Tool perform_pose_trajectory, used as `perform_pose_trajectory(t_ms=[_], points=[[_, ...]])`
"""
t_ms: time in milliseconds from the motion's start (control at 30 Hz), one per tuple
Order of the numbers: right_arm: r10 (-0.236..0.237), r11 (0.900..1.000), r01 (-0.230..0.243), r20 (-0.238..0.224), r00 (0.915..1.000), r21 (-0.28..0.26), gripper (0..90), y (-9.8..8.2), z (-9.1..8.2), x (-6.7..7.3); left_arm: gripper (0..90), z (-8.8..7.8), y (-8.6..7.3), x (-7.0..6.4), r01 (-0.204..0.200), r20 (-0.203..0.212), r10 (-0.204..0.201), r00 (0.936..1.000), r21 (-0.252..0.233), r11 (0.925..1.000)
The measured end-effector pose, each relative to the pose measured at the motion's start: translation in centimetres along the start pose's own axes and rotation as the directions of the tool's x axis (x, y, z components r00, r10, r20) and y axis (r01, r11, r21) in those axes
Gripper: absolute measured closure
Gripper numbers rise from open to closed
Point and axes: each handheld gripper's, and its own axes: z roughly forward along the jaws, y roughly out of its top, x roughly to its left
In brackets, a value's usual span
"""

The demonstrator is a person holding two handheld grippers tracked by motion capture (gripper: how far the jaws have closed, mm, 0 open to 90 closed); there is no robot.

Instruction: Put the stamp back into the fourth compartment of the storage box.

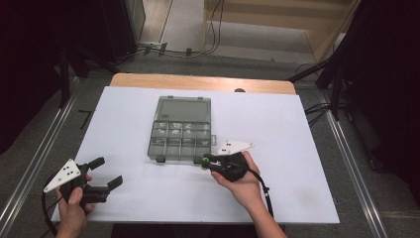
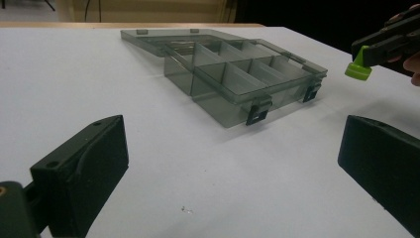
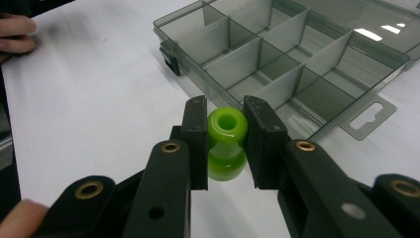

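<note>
- While our right gripper (image 3: 227,144) pinches the small green spool-shaped piece (image 3: 226,144) between nearly closed jaws, just beside the near right corner of the organizer box (image 1: 179,134), the grip sits on a narrow waist; we judge the piece could twist or pop out if we tilt the hand.
- If we let go too early, it may land on the white table (image 1: 124,198) or strike a divider wall and bounce to the wrong cell.
- Our left gripper (image 1: 106,173) hovers well apart at the near left, jaws spread wide and holding nothing; the box is unbraced, so a bump from the right hand could slide it.
- As far as we can see, the box lies open, its lid (image 1: 184,109) folded flat away from us, and every compartment looks empty.
</note>
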Motion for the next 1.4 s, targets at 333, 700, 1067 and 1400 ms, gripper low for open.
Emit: perform_pose_trajectory(t_ms=[333,700,1067,1400], points=[[0.002,1.0,-0.002,0.018,0.9998,0.002,71.1,0.5,0.1,-0.6,0.0,0.2,0.0,-0.3,-0.019,-0.007,0.019,0.9998,0.015,0.9997],[0.001,1.0,-0.001,0.019,0.9998,-0.009,71.1,1.5,0.1,-1.1,0.0,0.3,0.0,-0.3,-0.017,-0.006,0.017,0.9998,0.012,0.9998],[0.02,1.0,-0.019,0.036,0.9991,-0.017,71.2,2.2,0.2,-1.9,0.0,0.3,0.0,-0.3,-0.012,-0.007,0.012,0.9999,0.014,0.9998],[0.033,0.999,-0.032,0.041,0.9986,-0.018,71.2,2.5,0.4,-2.5,0.0,0.3,0.0,-0.4,-0.013,-0.008,0.013,0.9999,0.011,0.9999]])
